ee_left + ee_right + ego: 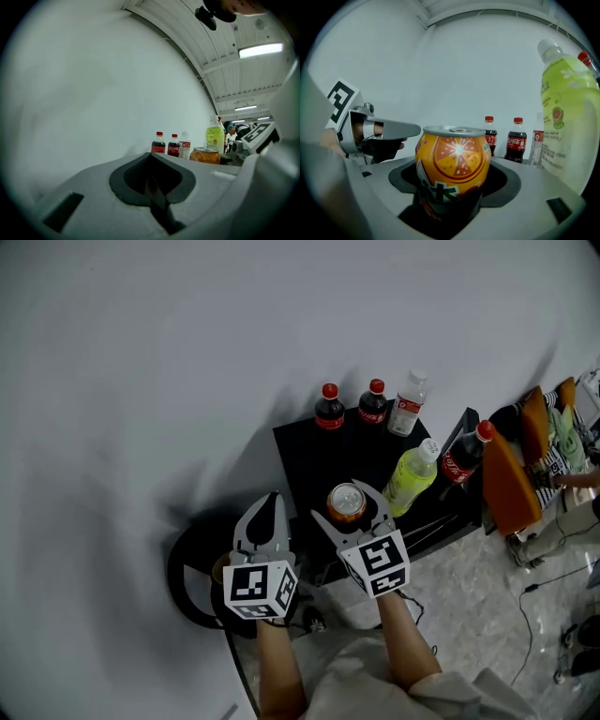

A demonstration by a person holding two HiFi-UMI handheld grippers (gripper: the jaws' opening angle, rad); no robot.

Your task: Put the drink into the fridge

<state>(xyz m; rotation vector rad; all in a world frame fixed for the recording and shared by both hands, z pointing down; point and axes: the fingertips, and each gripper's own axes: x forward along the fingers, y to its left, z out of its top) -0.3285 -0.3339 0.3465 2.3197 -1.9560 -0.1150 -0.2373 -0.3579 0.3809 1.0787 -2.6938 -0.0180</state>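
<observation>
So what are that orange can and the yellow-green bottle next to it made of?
The orange can looks like thin metal, probably aluminium. Its rim and top are bare and silvery, and its printed wall is glossy with a bright highlight. The yellow-green bottle seems to be clear plastic. Light passes through the liquid inside, and it has a whitish screw cap and a printed wrap label.

Coca-Cola script on two cola bottles [516,140]; a large Chinese character on the orange can [453,164]

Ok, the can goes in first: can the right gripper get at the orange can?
Likely yes: the orange can stands between the right gripper's open jaws, with nothing in the way.
</observation>
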